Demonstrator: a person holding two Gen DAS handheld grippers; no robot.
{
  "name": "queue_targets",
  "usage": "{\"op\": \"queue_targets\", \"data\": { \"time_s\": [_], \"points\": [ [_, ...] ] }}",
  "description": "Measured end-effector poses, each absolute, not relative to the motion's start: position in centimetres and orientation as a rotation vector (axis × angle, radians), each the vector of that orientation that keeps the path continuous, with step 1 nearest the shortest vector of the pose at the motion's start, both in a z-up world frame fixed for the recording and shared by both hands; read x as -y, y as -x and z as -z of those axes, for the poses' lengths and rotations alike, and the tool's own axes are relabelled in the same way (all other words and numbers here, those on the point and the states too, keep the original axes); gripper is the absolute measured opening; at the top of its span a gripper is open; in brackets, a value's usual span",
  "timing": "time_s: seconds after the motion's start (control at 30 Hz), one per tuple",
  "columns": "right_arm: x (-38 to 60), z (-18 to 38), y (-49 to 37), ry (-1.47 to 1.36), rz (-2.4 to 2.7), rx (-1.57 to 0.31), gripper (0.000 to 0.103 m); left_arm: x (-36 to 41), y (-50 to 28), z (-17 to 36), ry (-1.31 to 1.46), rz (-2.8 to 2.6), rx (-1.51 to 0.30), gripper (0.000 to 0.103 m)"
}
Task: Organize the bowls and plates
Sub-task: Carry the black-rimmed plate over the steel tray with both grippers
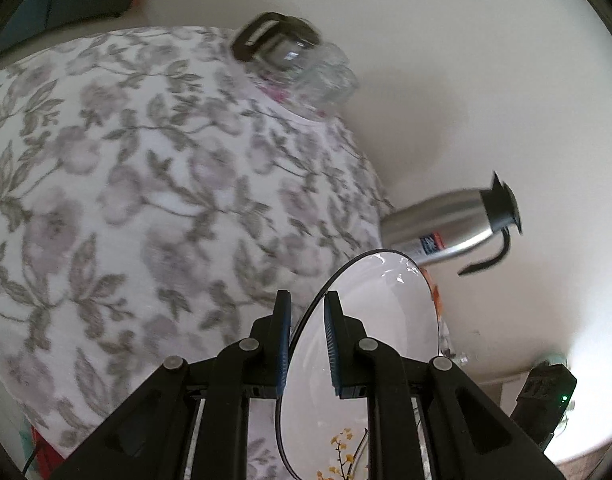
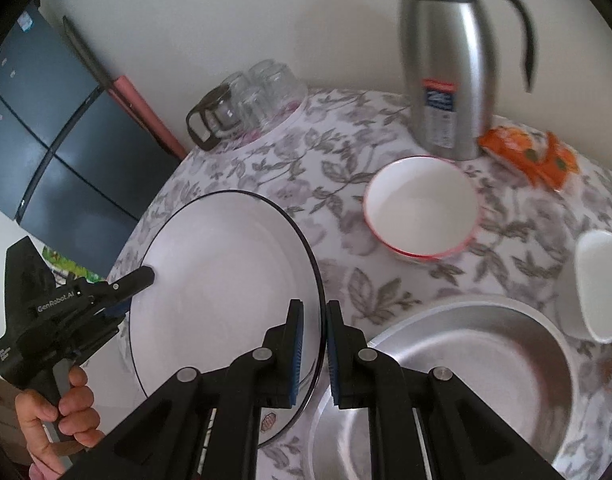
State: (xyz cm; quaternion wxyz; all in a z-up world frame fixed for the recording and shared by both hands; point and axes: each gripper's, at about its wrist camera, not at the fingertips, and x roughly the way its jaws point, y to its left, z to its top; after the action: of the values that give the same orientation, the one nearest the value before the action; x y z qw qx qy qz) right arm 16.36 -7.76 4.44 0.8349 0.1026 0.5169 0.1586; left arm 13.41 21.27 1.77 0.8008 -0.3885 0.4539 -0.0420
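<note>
here both hand-held grippers, left (image 2: pixel 140 280) and right (image 2: pixel 313 344), clamp the plate (image 2: pixel 226 280) rim; plate tilted.

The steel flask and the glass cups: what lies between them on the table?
In the right wrist view, only bare flowered tablecloth lies between the steel flask and the glass cups.

One plate (image 2: pixel 226 280), two bowls (image 2: pixel 421 208), one flask (image 2: pixel 445 80), several glasses (image 2: pixel 262 96).
</note>
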Motion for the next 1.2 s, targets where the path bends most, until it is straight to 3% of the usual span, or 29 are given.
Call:
{"op": "queue_targets", "data": {
  "time_s": [0.47,1.2],
  "points": [
    [19.3,-6.4,-8.0,-0.380,-0.154,-0.977,0.012,-9.9,-12.7,-2.8,0.707,0.298,-1.034,0.016],
    [25.0,1.2,-4.8,-0.551,-0.063,-1.037,0.012,-3.8,-13.2,3.1,0.590,0.319,-1.202,0.017]
  ]
}}
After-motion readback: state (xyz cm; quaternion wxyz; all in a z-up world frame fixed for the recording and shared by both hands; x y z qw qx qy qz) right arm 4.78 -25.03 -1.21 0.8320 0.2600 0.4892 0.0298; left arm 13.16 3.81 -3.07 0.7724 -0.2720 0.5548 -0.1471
